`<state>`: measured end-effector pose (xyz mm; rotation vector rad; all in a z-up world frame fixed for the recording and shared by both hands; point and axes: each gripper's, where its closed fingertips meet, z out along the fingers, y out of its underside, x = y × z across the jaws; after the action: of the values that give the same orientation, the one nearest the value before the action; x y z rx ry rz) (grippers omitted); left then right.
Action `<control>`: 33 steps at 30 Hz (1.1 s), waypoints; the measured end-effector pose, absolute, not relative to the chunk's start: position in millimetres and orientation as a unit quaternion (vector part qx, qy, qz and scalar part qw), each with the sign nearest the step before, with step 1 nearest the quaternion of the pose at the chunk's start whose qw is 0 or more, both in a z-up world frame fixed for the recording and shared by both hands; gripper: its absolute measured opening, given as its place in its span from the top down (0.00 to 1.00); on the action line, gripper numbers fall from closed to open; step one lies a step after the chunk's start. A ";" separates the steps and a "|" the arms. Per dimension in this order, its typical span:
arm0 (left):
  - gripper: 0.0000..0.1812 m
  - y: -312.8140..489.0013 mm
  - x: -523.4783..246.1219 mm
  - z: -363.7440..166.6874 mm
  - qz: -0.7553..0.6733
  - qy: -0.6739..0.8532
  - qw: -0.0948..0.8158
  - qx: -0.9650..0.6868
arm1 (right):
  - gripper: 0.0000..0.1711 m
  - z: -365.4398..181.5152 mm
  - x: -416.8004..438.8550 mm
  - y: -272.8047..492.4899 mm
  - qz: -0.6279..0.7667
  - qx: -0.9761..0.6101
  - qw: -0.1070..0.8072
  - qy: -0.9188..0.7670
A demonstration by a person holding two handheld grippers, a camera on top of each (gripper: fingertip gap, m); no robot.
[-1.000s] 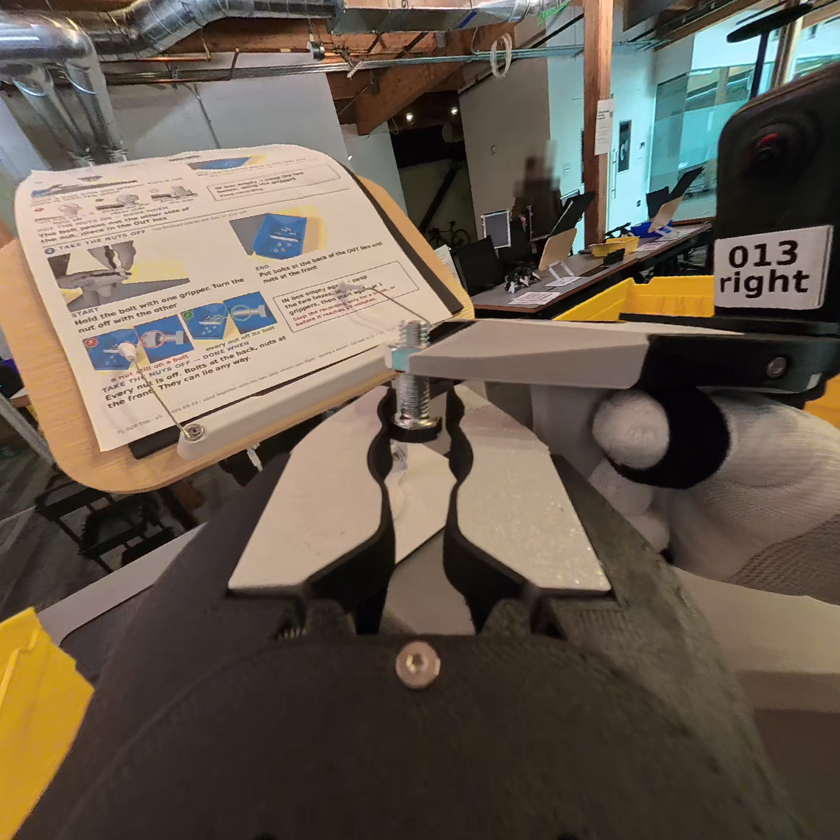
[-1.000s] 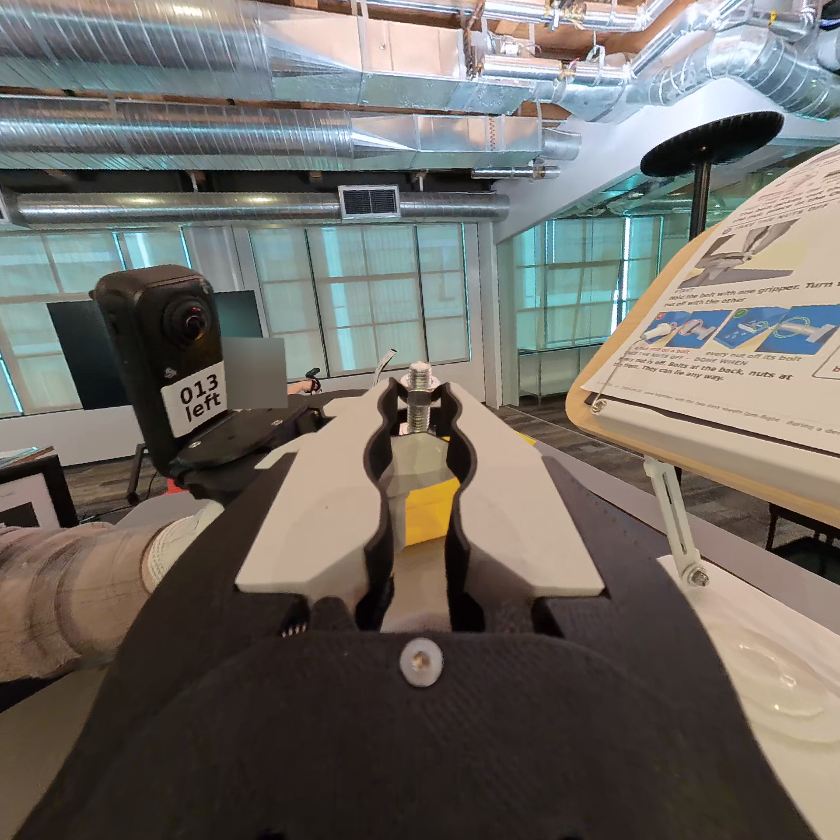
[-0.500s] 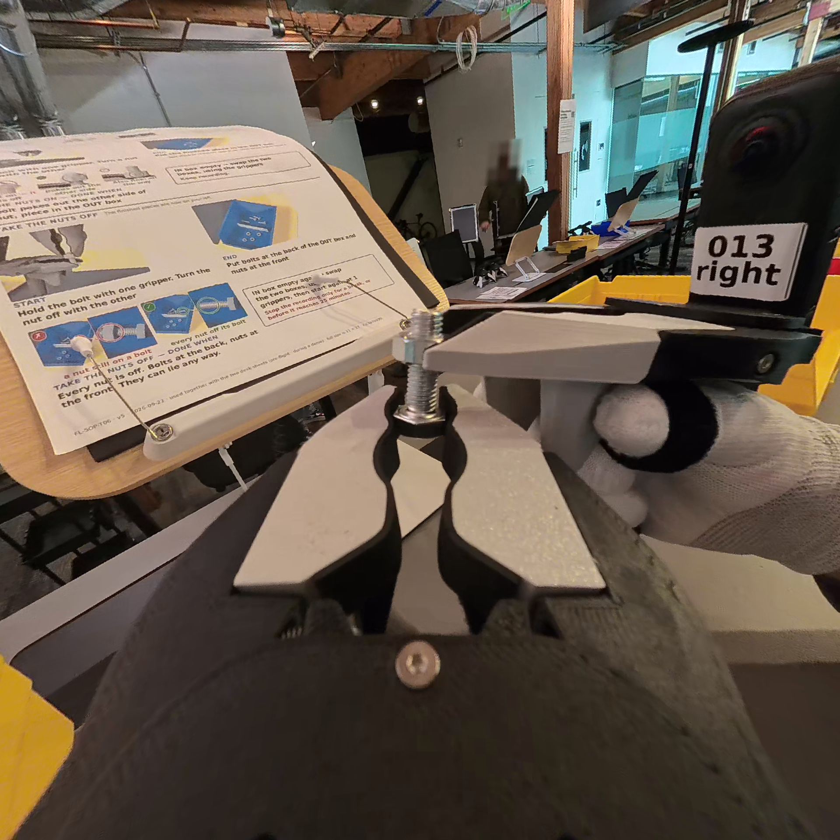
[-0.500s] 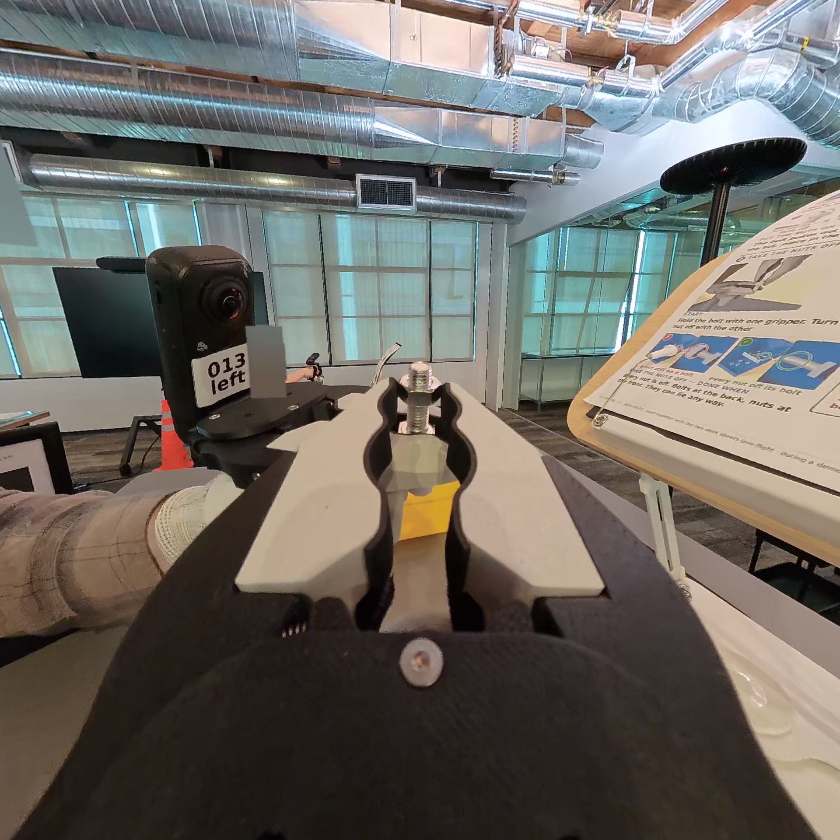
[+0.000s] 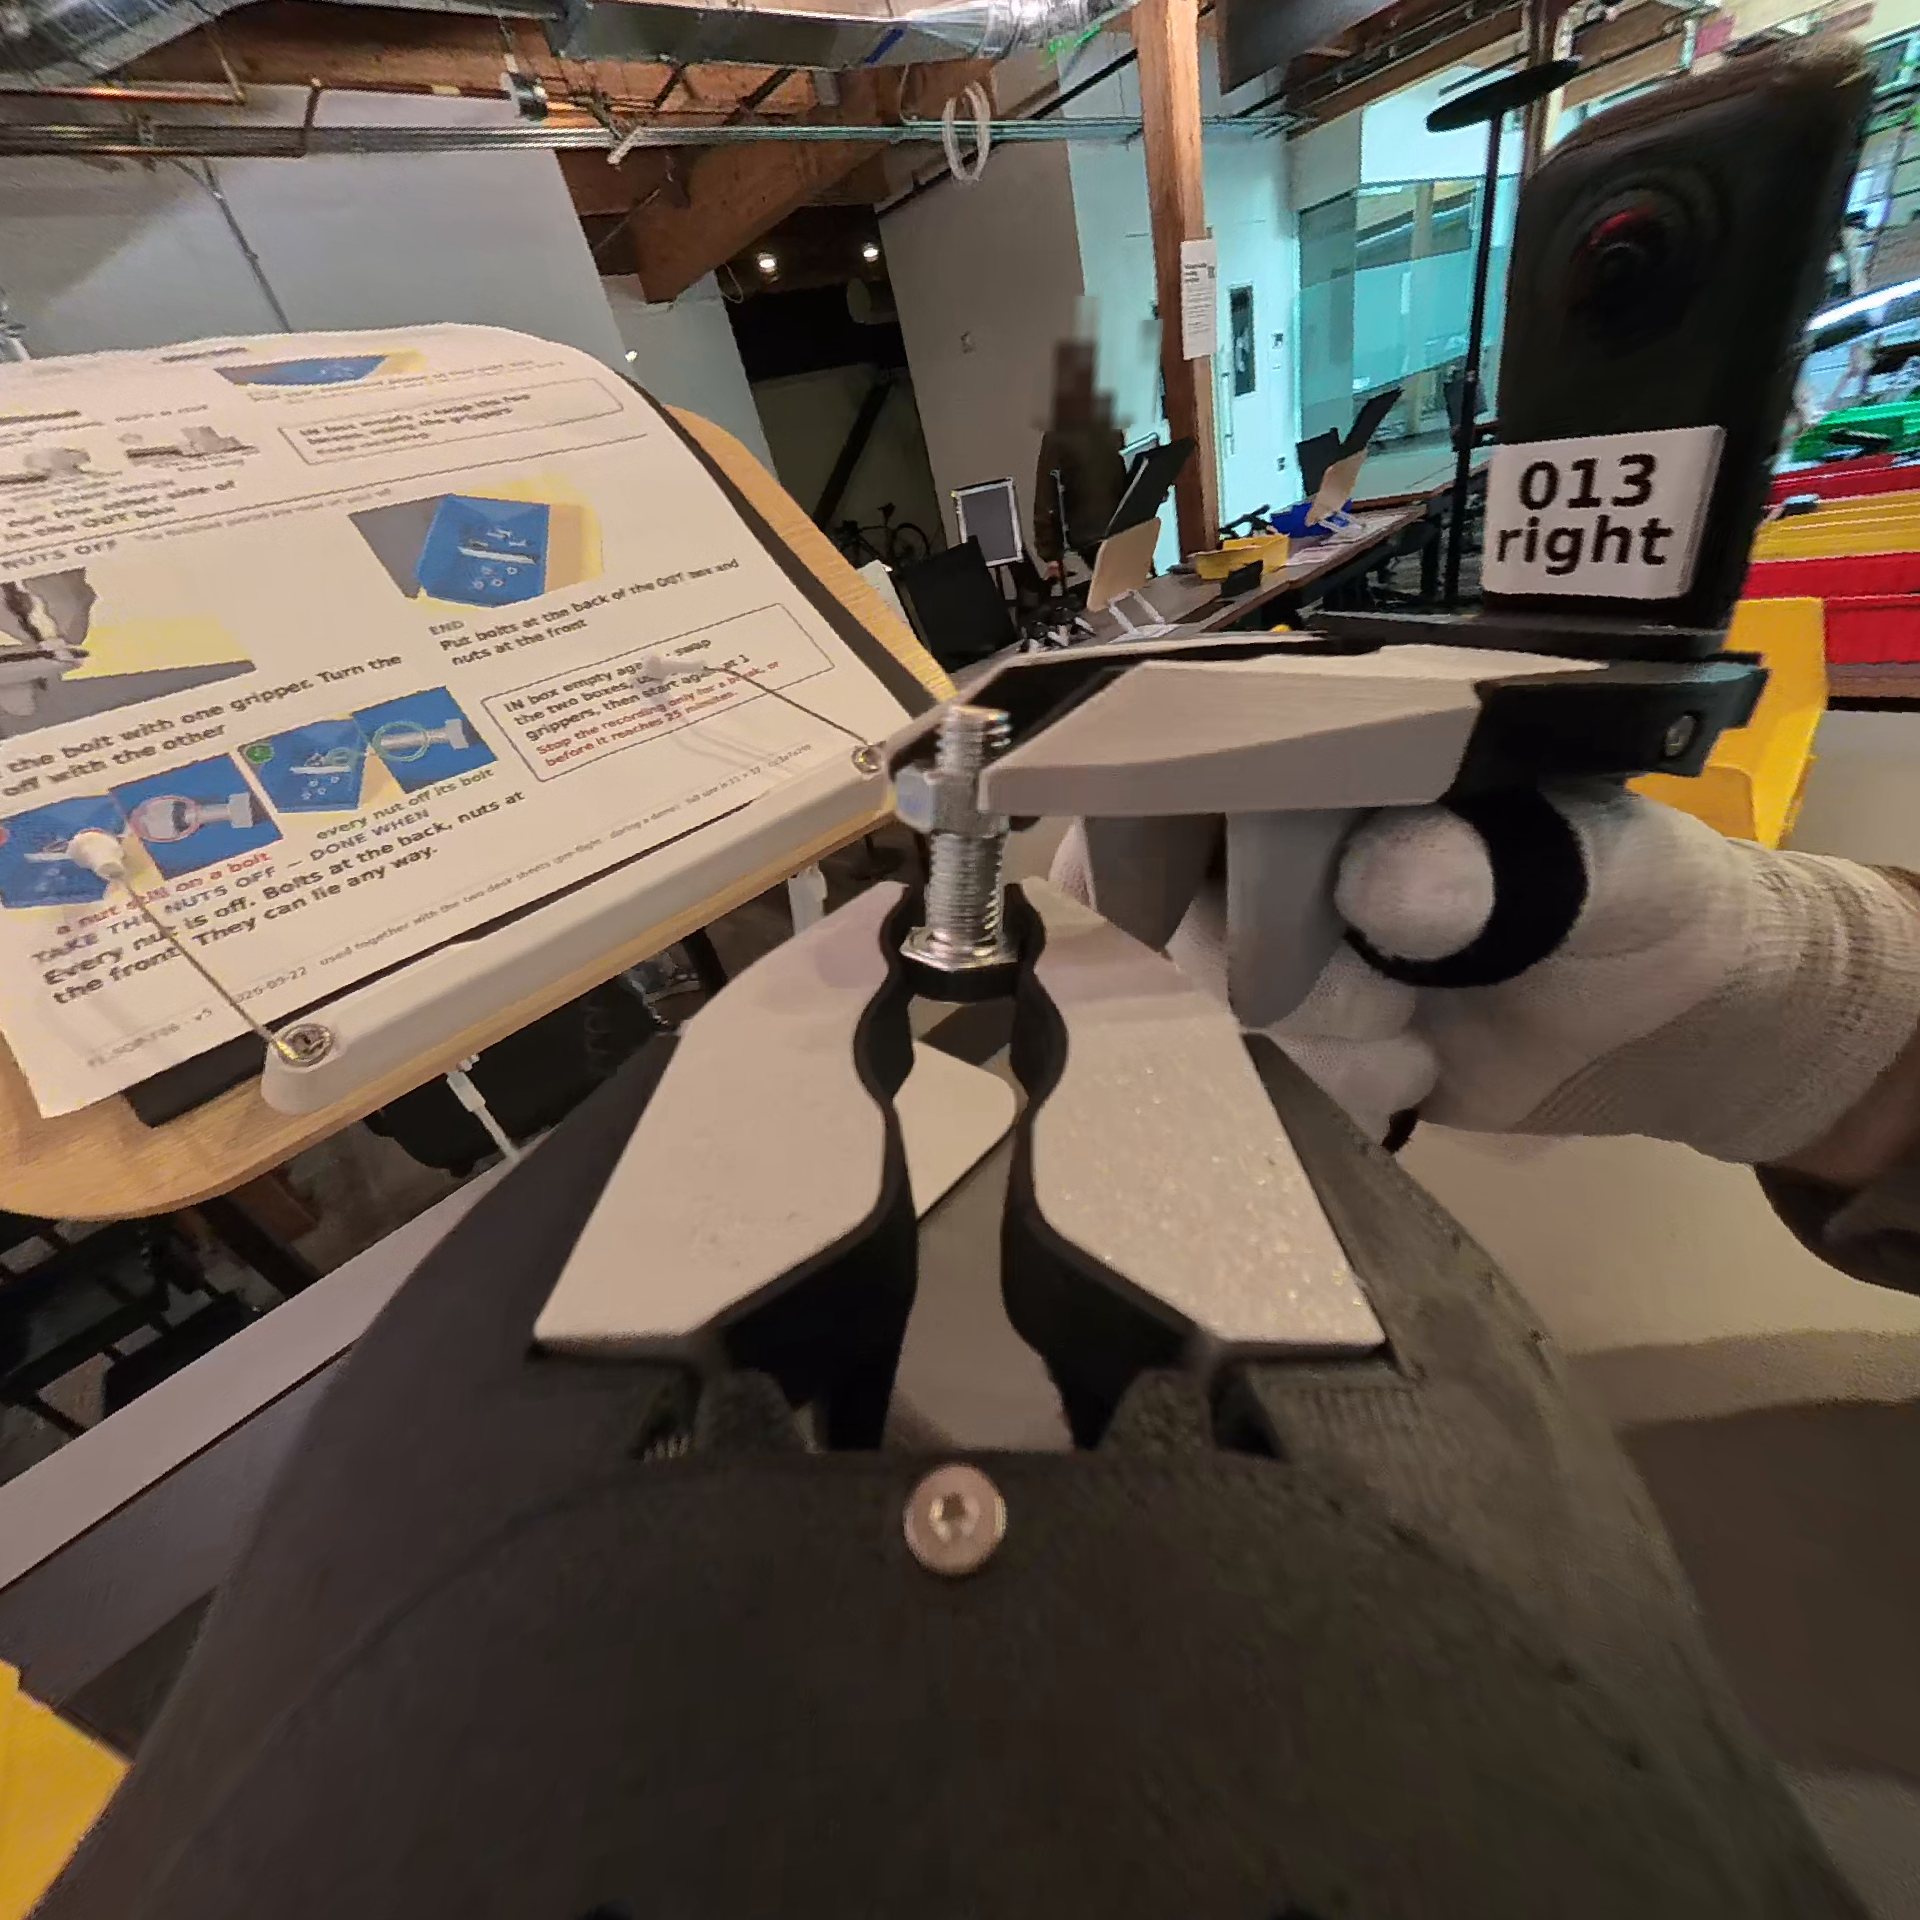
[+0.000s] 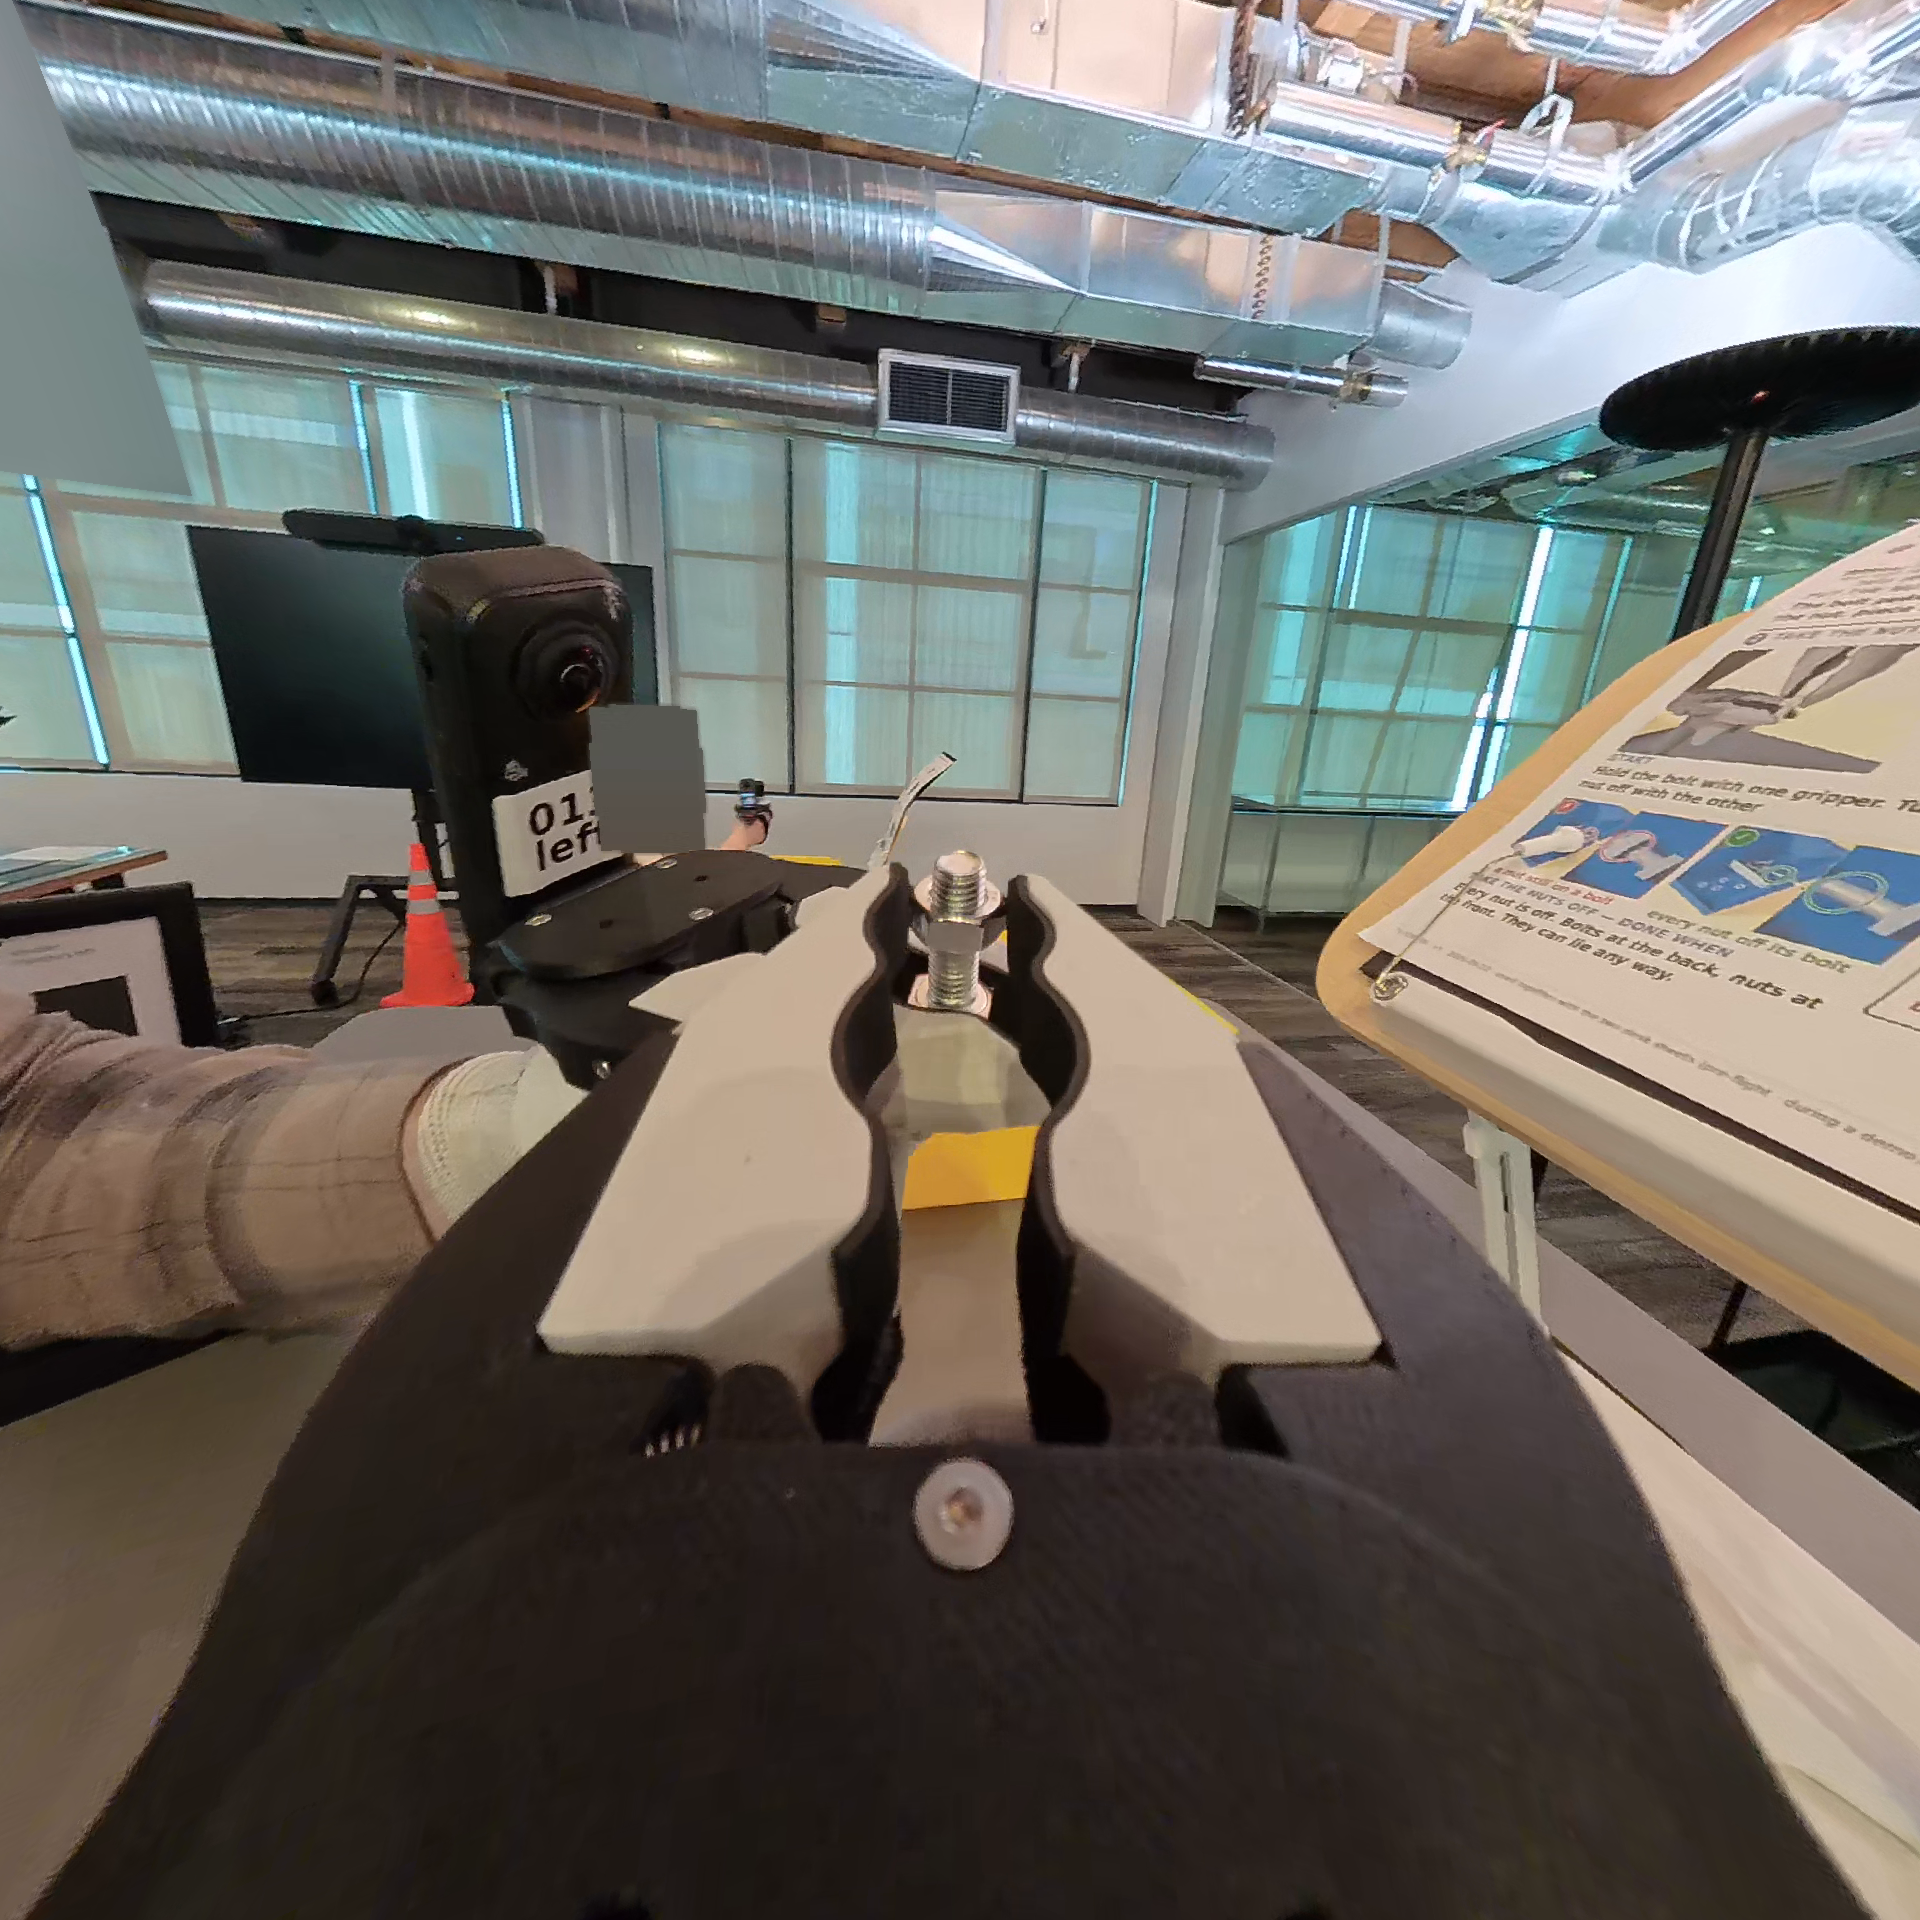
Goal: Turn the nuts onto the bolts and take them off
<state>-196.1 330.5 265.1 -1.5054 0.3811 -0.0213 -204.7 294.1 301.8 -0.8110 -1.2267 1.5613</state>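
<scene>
- An instruction sheet point(image 5: 395, 665) on a tilted wooden board point(image 5: 156, 1153) stands just left of the bolt point(image 5: 961, 862); yellow bins point(image 5: 1766, 675) lie behind the right gripper point(image 5: 940, 769), red ones farther back.
- The left gripper point(image 5: 961, 961) is clenched on the bolt's head, holding it upright. The right gripper, coming in from the side in a white-gloved hand point(image 5: 1507, 977), is clamped on the hex nut point(image 5: 920, 795) near the top of the thread.
- Against a second ago, the nut sits farther from the head, and more bare thread shows below it.
- The right wrist view shows the nut point(image 6: 951, 940) between its own fingers point(image 6: 769, 1091), with thread above it, and the left gripper's camera point(image 6: 520, 727) and plaid sleeve point(image 6: 187, 1174); the left view hides these.
</scene>
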 end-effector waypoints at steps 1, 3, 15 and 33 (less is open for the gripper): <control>0.92 329.3 -193.8 265.3 -0.020 0.178 0.712 -0.679 | 0.90 302.1 -203.0 293.2 0.642 -0.328 0.473 -0.506; 0.92 327.6 -189.5 265.0 -0.034 0.191 0.707 -0.680 | 0.90 302.4 -200.3 291.3 0.646 -0.322 0.463 -0.514; 0.92 322.0 -180.8 260.5 -0.069 0.227 0.685 -0.689 | 0.90 299.7 -193.8 286.3 0.640 -0.307 0.446 -0.545; 0.92 326.2 -197.7 267.1 -0.090 0.159 0.711 -0.679 | 0.80 301.8 -204.1 299.2 0.603 -0.351 0.480 -0.532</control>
<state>-197.7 326.2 267.1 -1.5072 0.3522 -0.1991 -204.1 299.2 301.8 -0.8560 -1.2982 1.4716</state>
